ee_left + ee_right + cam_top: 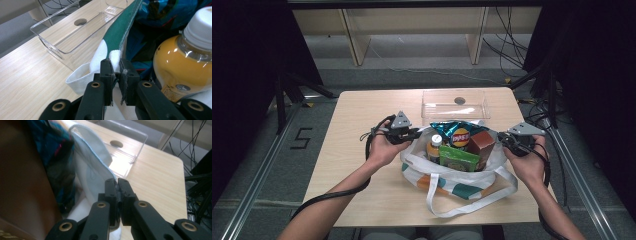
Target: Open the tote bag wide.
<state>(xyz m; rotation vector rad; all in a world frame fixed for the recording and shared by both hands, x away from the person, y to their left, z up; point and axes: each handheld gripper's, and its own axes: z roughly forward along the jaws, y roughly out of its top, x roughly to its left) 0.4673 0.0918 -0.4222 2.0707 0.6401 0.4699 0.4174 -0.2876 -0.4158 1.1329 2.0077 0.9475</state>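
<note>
A person is holding a tote bag by its rim from both sides on the tabletop. The left gripper is pinching the bag's left edge: in the left gripper view its jaws are closed on a fold of white and green cloth, with the orange bottle sitting just inside the bag beside them. The right gripper is doing the same on the opposite edge, its jaws clamped on the white rim, with the brown box and the blue chip packet just inside. A green packet is standing at the near side of the bag's mouth. The bag is lying between the two grippers, so its mouth is running left to right, from one grip to the other, and each hand is equally near its own edge. A clear tray is sitting just behind the bag, farther from the person. Judging by this, the coming move is turning on the two grips pulling apart or lowering together, keeping the mouth spread so the goods are staying reachable from above
</note>
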